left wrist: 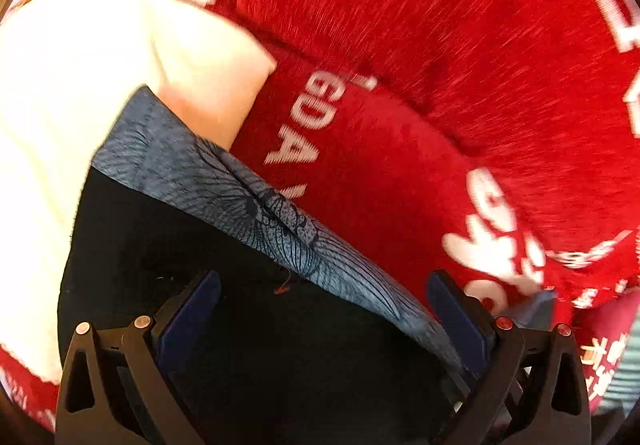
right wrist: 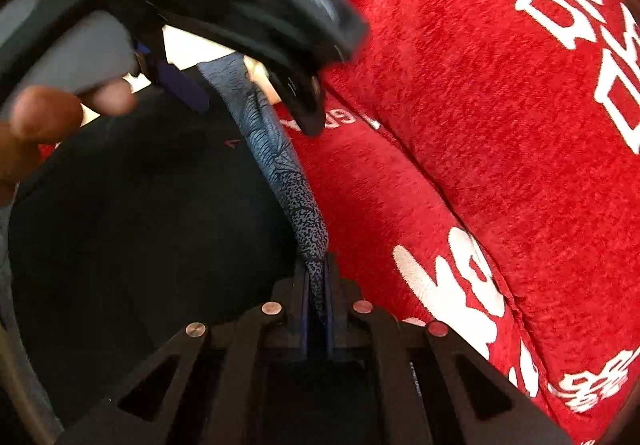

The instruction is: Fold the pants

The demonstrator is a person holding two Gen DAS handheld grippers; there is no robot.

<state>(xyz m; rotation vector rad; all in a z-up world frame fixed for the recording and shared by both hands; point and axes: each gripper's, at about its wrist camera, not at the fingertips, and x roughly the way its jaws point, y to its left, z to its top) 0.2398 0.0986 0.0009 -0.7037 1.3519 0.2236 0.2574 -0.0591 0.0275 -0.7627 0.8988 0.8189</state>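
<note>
Right gripper (right wrist: 316, 285): its two fingers were pressed together on the patterned blue-grey band (right wrist: 276, 149) of the pants, the cloth pinched flat between the pads and rising away from the fingertips in a taut strip.
Left gripper (left wrist: 324, 301): its fingers stood wide apart, pointing steeply down over the pants, with nothing pinched between them; the dark pads (left wrist: 192, 313) hung above the black cloth.
Pants (left wrist: 240, 325): the black fabric lay under and between the left fingers, and the blue-grey band ran diagonally from beyond the left finger down toward the right finger; whether the pads touched the cloth could not be told.
Red blanket (left wrist: 460, 45): plush, with white lettering, it spread ahead of and to the right of both pairs of fingers, under the pants.
White cloth (left wrist: 80, 85): a pale area lay ahead and to the left of the left fingers, beside the band's far end.
Person's hand (right wrist: 48, 121): blurred fingertips showed far left of the right fingers, by the body of the other gripper.
</note>
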